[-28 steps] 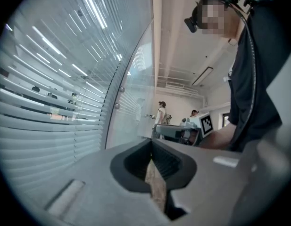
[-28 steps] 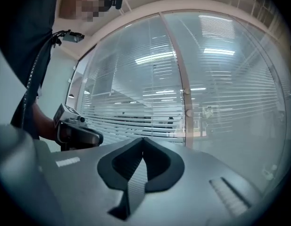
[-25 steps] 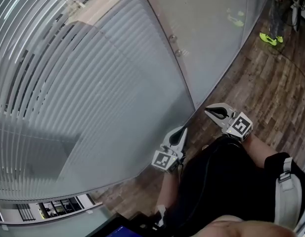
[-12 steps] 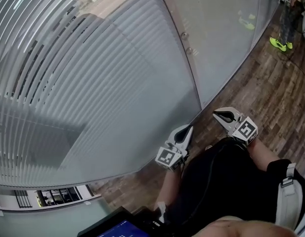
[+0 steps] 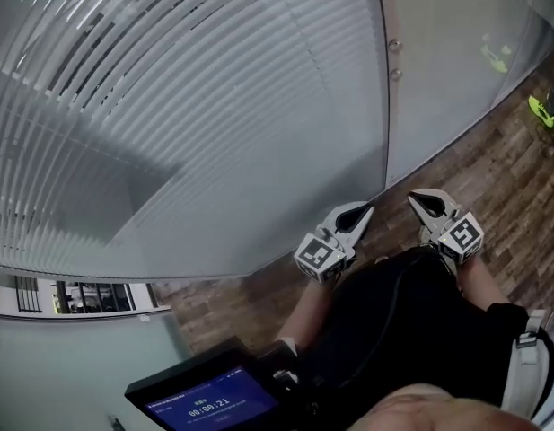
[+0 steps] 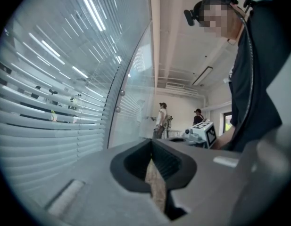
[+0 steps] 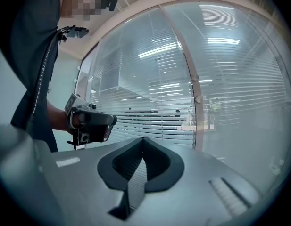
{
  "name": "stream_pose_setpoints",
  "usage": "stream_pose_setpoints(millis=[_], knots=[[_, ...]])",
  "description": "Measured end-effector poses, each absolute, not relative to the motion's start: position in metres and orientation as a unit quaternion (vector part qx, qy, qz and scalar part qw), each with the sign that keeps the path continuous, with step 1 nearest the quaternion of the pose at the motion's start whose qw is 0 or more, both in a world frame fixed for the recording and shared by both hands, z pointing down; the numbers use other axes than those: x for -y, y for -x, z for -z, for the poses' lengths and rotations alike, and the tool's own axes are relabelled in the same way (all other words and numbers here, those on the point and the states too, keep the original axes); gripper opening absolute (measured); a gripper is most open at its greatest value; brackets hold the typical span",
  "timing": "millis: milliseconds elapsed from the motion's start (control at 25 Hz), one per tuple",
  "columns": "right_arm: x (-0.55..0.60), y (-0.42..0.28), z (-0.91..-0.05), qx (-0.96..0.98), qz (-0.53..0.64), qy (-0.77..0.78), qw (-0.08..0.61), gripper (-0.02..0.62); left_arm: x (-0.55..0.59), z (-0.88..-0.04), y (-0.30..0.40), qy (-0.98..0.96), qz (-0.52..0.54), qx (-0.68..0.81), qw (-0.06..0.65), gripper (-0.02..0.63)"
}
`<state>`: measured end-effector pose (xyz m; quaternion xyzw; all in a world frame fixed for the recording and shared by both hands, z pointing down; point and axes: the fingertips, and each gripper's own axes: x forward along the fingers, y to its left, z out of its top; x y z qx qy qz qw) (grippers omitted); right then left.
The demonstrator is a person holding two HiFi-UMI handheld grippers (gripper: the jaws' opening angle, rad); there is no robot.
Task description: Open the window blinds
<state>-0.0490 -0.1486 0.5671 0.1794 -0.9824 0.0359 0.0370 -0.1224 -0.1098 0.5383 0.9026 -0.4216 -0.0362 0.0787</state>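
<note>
Your left gripper (image 5: 361,213) and right gripper (image 5: 420,198): all jaws closed, empty, the 2 side by side near the blinds (image 5: 214,106).

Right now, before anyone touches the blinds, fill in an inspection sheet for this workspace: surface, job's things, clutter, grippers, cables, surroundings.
Surface: wood-plank floor running along a glass wall.
Job's things: window blinds lowered, seemingly behind the glass; gaps show between the upper-left slats; no cord or wand seen.
Clutter: nothing seen.
Grippers: left gripper shut, nothing in it; right gripper shut, nothing in it; both held near the person's waist, apart from the blinds.
Cables: thin cable down the person's dark top.
Surroundings: screen showing a timer; two people standing farther along the wall.
</note>
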Motion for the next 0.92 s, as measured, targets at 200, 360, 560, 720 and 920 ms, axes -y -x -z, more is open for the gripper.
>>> stream_pose_setpoints(millis=[200, 360, 560, 720, 920], knots=[[0.150, 0.051, -0.570, 0.984, -0.031, -0.173, 0.037, 0.003, 0.111, -0.534, 0.125, -0.900, 0.035, 0.428, 0.070, 0.002], [0.140, 0.060, -0.583, 0.985, -0.039, -0.163, 0.048, 0.003, 0.097, -0.545, 0.134, -0.898, 0.031, 0.432, 0.079, 0.002], [0.143, 0.067, -0.590, 0.984, -0.046, -0.165, 0.050, 0.003, 0.096, -0.560, 0.141, -0.899, 0.018, 0.427, 0.092, 0.002], [0.149, 0.060, -0.581, 0.985, -0.037, -0.159, 0.054, 0.003, 0.106, -0.553, 0.134, -0.900, 0.024, 0.427, 0.080, 0.002], [0.153, 0.061, -0.583, 0.985, -0.034, -0.161, 0.056, 0.003, 0.113, -0.544, 0.128, -0.904, 0.007, 0.418, 0.095, 0.002]])
